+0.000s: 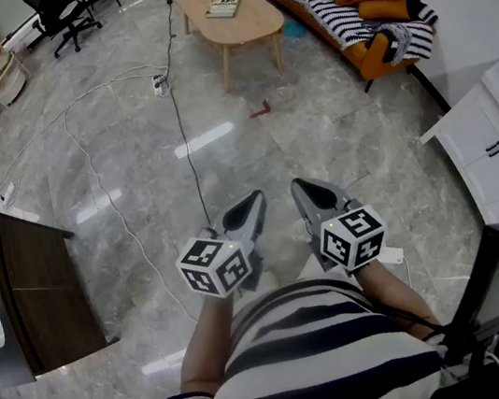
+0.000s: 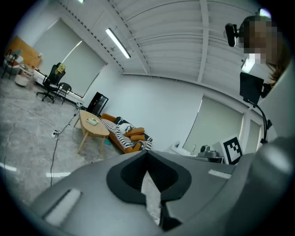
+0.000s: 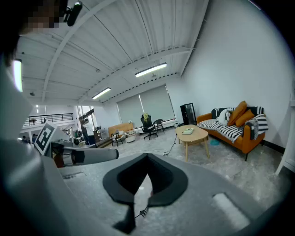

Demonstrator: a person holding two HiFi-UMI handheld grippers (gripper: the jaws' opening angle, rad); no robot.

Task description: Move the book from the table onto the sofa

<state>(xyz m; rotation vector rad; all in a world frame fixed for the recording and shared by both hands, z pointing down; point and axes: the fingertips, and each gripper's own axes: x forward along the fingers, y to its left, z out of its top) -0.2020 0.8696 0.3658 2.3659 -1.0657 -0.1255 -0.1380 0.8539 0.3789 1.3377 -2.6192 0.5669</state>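
The sofa (image 1: pixel 325 18) stands just beside the table (image 1: pixel 251 25); the book (image 1: pixel 223 5) lies on the tabletop, far from the person. The left gripper (image 1: pixel 252 203) and right gripper (image 1: pixel 301 191) are closed and empty; approach first, then part the jaws before reaching.

Left tongs (image 2: pixel 147 156) closed, empty; far off, the book (image 2: pixel 92 121) lies on the table (image 2: pixel 100 131) beside the sofa (image 2: pixel 118 132).
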